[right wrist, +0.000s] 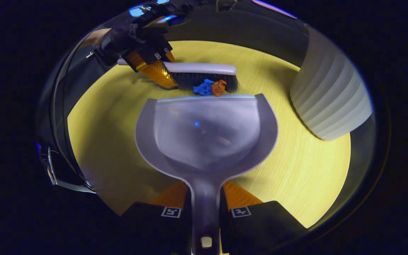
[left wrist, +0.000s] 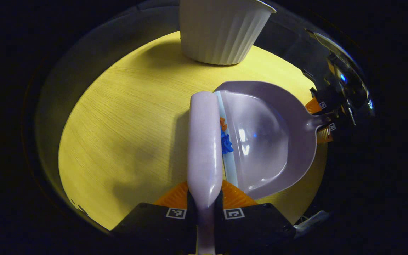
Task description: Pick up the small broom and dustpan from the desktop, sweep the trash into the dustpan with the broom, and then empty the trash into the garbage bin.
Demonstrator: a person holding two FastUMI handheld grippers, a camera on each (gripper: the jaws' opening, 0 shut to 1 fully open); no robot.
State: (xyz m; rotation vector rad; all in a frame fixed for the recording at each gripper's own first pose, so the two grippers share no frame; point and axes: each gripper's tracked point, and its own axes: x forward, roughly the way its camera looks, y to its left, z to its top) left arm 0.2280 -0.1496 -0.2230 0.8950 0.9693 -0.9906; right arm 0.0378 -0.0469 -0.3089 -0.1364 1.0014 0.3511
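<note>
In the left gripper view, my left gripper is shut on the handle of the small lilac broom, whose head lies along the dustpan's lip. Blue and orange scraps of trash sit between the broom and the lilac dustpan. In the right gripper view, my right gripper is shut on the dustpan handle, pan flat on the yellow desktop. The broom with dark bristles presses the blue and orange trash against the lip. The left gripper shows at top left.
A white ribbed garbage bin stands on the desktop beyond the broom; in the right gripper view the bin is to the right of the dustpan. The desktop's rounded edge falls off into dark surroundings.
</note>
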